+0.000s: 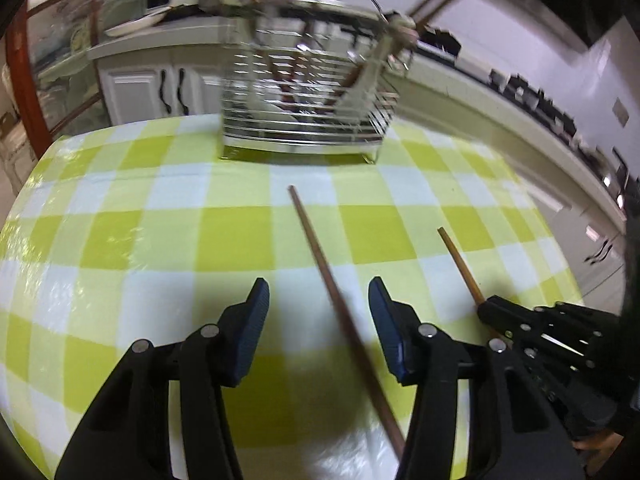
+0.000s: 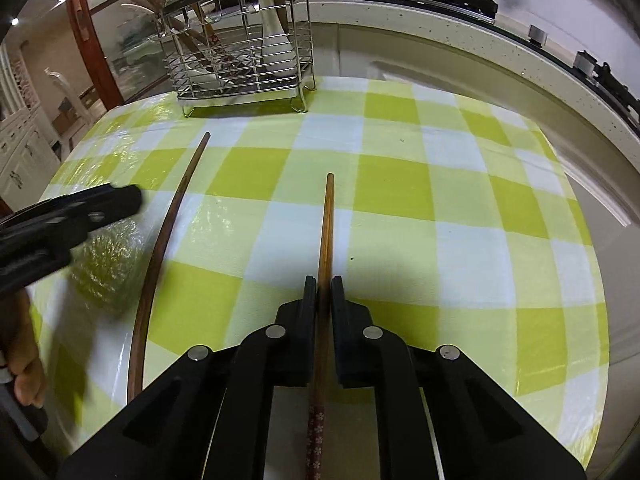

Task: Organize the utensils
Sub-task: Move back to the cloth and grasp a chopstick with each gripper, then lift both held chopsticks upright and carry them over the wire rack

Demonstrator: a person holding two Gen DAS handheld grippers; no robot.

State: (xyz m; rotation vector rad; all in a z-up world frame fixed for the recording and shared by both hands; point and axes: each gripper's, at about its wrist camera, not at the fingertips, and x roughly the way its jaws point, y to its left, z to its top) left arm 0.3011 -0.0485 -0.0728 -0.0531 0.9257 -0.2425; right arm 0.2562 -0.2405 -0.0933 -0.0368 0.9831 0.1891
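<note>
A dark brown chopstick (image 1: 338, 300) lies on the green checked tablecloth between the open jaws of my left gripper (image 1: 319, 304); it also shows in the right wrist view (image 2: 160, 256). My right gripper (image 2: 323, 296) is shut on a lighter brown chopstick (image 2: 327, 224) with a flower-patterned end, pointing toward the far side. In the left wrist view that gripper (image 1: 486, 306) sits at right with its chopstick (image 1: 460, 266). A wire utensil rack (image 2: 240, 56) stands at the table's far edge holding chopsticks and white spoons; it is blurred in the left wrist view (image 1: 308, 92).
The table (image 2: 400, 184) has a green and white checked cloth. A pale counter (image 2: 480, 32) with dark objects runs behind it. White cabinets (image 1: 152, 88) and a red-framed glass door (image 1: 24, 92) stand at left. My left gripper's body (image 2: 60, 224) shows at left.
</note>
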